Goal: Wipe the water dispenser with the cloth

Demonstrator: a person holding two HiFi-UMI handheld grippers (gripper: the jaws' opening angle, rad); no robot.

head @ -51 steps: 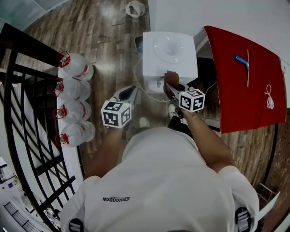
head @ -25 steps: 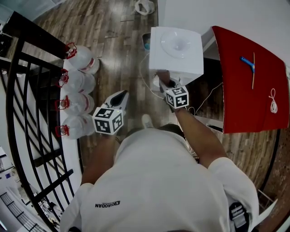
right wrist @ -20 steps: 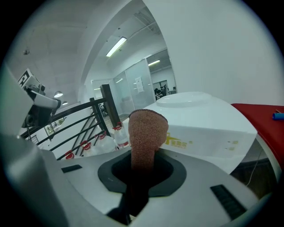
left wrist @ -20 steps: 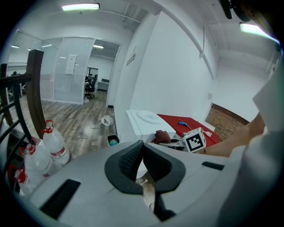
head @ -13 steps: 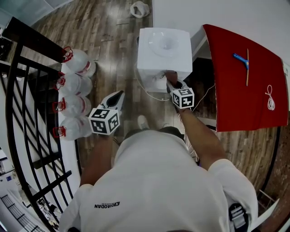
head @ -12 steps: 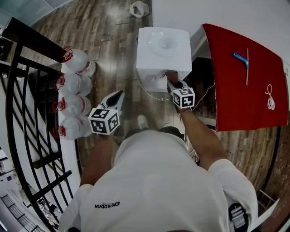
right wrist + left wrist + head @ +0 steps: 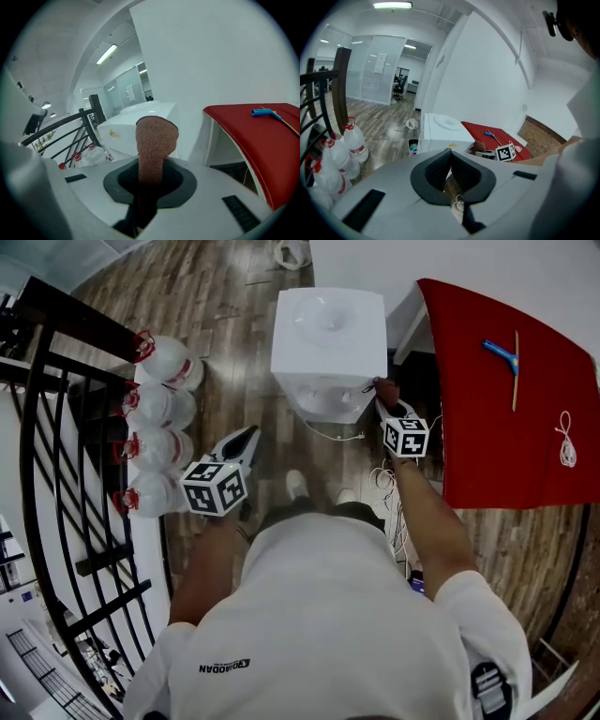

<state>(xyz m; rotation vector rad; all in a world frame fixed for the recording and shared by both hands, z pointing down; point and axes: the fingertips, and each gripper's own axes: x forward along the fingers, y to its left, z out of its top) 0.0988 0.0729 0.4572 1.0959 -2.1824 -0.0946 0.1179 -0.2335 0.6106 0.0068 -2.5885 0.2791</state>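
Brown knitted cloth (image 7: 156, 136) stands up from the right gripper (image 7: 151, 176), whose jaws pinch its lower end. In the head view the cloth (image 7: 384, 388) meets the front right corner of the white water dispenser (image 7: 328, 334), which stands on the wooden floor (image 7: 234, 296). The left gripper (image 7: 246, 439) hangs well apart from the dispenser with its jaws pressed together at the tips and nothing between them.

Four clear jugs (image 7: 155, 427) with red caps stand in a row by the black railing (image 7: 56, 427); whether they hold water cannot be told. A small bin (image 7: 413, 146) beside the dispenser holds something coloured, too small to name.

Half a second ago the right gripper was at the middle of the dispenser's front; now it is at the right corner. The left gripper (image 7: 450, 154) has barely moved.

Only the left gripper view shows the bin; the head view hides it behind the dispenser. Only the head view shows the white cord (image 7: 565, 439) lying on the red-covered bench (image 7: 506, 456) near the blue-handled tool (image 7: 502, 354).
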